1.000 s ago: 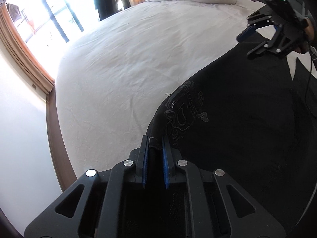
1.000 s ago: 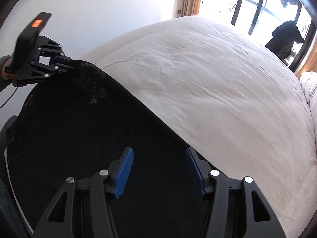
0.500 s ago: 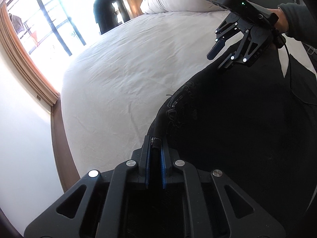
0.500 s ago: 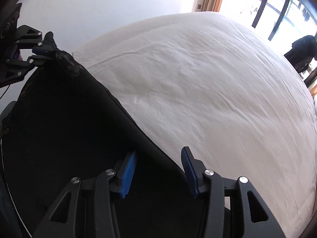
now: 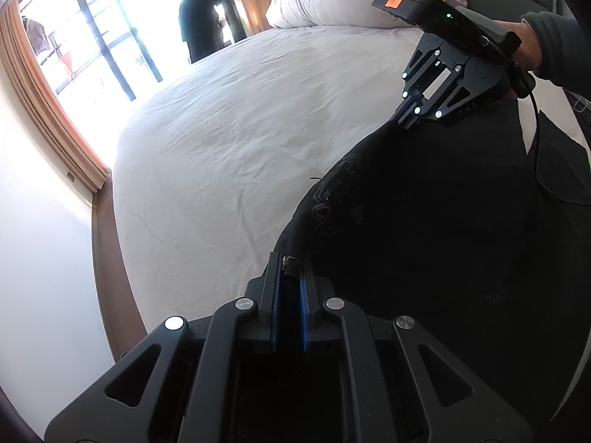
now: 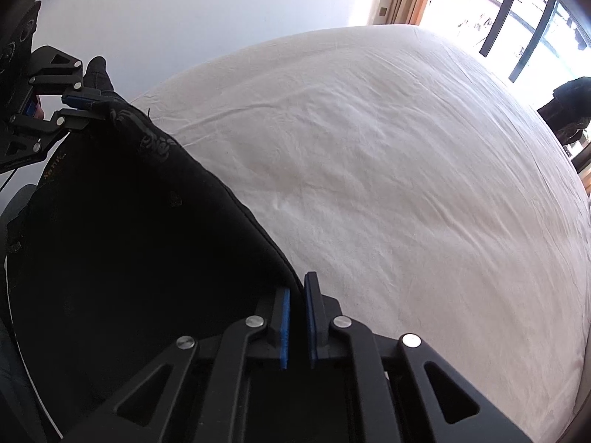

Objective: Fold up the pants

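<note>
The left tool (image 5: pixel 288 269) is clamped on one corner of the black pants (image 5: pixel 443 221), a bunch of fabric pinched between its blue pads. The pants stretch taut between the two tools above the white bed (image 6: pixel 388 170). The right tool (image 6: pixel 297 295) is closed on the opposite end of the same upper edge.

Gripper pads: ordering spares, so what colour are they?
Blue, on both the left gripper and the right gripper; clearest in the right wrist view.
</note>
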`<act>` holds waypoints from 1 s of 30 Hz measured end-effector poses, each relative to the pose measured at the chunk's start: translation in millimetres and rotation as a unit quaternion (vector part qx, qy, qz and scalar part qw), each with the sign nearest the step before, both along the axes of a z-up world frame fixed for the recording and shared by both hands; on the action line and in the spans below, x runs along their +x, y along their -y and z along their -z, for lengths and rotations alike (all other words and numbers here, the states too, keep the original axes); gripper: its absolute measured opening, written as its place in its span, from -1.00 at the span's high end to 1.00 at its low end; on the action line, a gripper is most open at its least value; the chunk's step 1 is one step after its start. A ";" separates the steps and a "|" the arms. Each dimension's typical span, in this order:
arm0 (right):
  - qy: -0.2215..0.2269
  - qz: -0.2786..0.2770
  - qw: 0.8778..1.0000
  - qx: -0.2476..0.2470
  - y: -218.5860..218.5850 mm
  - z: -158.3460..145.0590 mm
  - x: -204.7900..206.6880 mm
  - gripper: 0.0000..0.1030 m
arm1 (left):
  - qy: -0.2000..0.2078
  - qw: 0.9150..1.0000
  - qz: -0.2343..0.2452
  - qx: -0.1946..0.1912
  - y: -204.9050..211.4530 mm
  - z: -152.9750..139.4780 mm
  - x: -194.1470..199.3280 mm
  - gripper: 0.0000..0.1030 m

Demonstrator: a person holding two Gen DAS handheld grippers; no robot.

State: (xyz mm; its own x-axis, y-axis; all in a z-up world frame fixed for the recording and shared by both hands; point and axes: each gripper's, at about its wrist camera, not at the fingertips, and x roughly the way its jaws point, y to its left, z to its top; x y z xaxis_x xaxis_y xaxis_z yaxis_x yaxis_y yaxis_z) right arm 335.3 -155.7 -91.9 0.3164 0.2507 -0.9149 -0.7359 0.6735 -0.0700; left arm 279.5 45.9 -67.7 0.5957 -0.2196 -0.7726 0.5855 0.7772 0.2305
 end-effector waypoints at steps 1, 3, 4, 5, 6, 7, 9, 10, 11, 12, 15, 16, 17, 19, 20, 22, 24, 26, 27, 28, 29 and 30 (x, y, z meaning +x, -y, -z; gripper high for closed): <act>0.002 0.004 1.000 0.000 -0.7 -0.6 -1.3 0.89 | 0.001 1.000 -0.001 -0.002 0.0 -1.4 -0.4 0.86; 0.006 0.017 1.000 0.005 -1.8 -2.1 -5.0 0.91 | 0.004 1.000 -0.003 -0.005 -0.5 -4.1 -3.2 0.86; 0.007 0.025 1.000 0.012 -1.1 -3.7 -7.6 0.91 | 0.005 1.000 -0.004 -0.008 -0.2 -5.0 -5.2 0.86; 0.007 0.032 0.999 0.020 -0.8 -5.8 -11.2 0.91 | 0.006 1.000 -0.005 -0.011 -0.5 -7.1 -7.7 0.86; 0.011 0.039 0.999 0.026 -1.1 -8.7 -15.8 0.91 | 0.008 1.000 -0.007 -0.014 -0.2 -8.4 -11.0 0.86; 0.015 0.046 0.998 0.032 -1.4 -11.9 -21.8 0.91 | 0.009 1.000 -0.007 -0.017 -0.1 -10.7 -14.1 0.86; 0.020 0.062 0.997 0.051 -2.3 -20.2 -33.6 0.92 | 0.013 1.000 -0.008 -0.022 1.0 -14.7 -23.9 0.86; 0.024 0.068 0.996 0.061 -4.0 -25.0 -40.6 0.92 | 0.015 1.000 -0.007 -0.024 1.9 -16.3 -28.8 0.86; 0.028 0.072 0.994 0.071 -6.6 -29.6 -48.2 0.92 | 0.016 0.999 -0.007 -0.026 3.1 -17.8 -34.9 0.86; 0.030 0.073 0.993 0.082 -9.1 -33.4 -55.6 0.92 | 0.015 0.999 -0.006 -0.031 4.3 -18.8 -41.3 0.86; 0.031 0.072 0.991 0.106 -16.2 -39.2 -83.0 0.92 | 0.013 0.999 0.000 -0.038 10.0 -19.5 -63.9 0.86; 0.031 0.071 0.991 0.110 -18.7 -39.4 -93.3 0.92 | 0.013 0.999 0.004 -0.040 11.7 -19.8 -72.4 0.86; 0.032 0.070 0.991 0.110 -20.8 -38.9 -103.7 0.92 | 0.014 0.999 0.007 -0.041 13.4 -20.3 -80.8 0.86; 0.031 0.073 0.990 0.114 -20.6 -37.2 -123.6 0.92 | 0.013 0.999 0.012 -0.042 15.7 -20.3 -97.8 0.86; 0.030 0.077 0.990 0.117 -18.0 -37.4 -134.3 0.92 | 0.012 0.999 0.016 -0.043 16.6 -19.7 -107.0 0.86; 0.031 0.088 0.988 0.121 -11.1 -37.3 -155.6 0.92 | 0.013 0.999 0.024 -0.036 17.9 -17.1 -125.6 0.86; 0.040 0.093 0.989 0.109 -6.6 -37.4 -178.7 0.92 | 0.013 0.999 0.034 -0.026 17.3 -12.4 -142.1 0.86; 0.050 0.096 0.989 0.099 -2.2 -37.4 -203.2 0.92 | 0.005 0.999 0.046 -0.027 15.0 -6.6 -159.6 0.86; 0.051 0.098 0.989 0.099 0.1 -37.5 -213.3 0.92 | 0.003 0.998 0.054 -0.023 14.9 -2.5 -169.9 0.86; 0.054 0.101 0.989 0.094 2.6 -36.5 -225.1 0.92 | 0.001 0.998 0.061 -0.013 14.7 3.0 -179.5 0.86; 0.058 0.102 0.989 0.086 3.1 -35.8 -234.5 0.92 | -0.001 0.998 0.065 -0.002 14.0 9.1 -186.9 0.86; 0.061 0.102 0.990 0.079 3.9 -33.4 -245.8 0.92 | -0.005 0.998 0.069 0.006 12.7 15.3 -194.2 0.86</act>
State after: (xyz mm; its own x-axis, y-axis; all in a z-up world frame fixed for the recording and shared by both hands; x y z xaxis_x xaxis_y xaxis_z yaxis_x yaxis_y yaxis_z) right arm 89.5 -159.6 -58.5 0.4810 0.3069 -0.8213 -0.5753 0.8173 -0.0316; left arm 85.3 33.2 -83.0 0.5536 -0.2889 -0.7811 0.6885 0.6865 0.2341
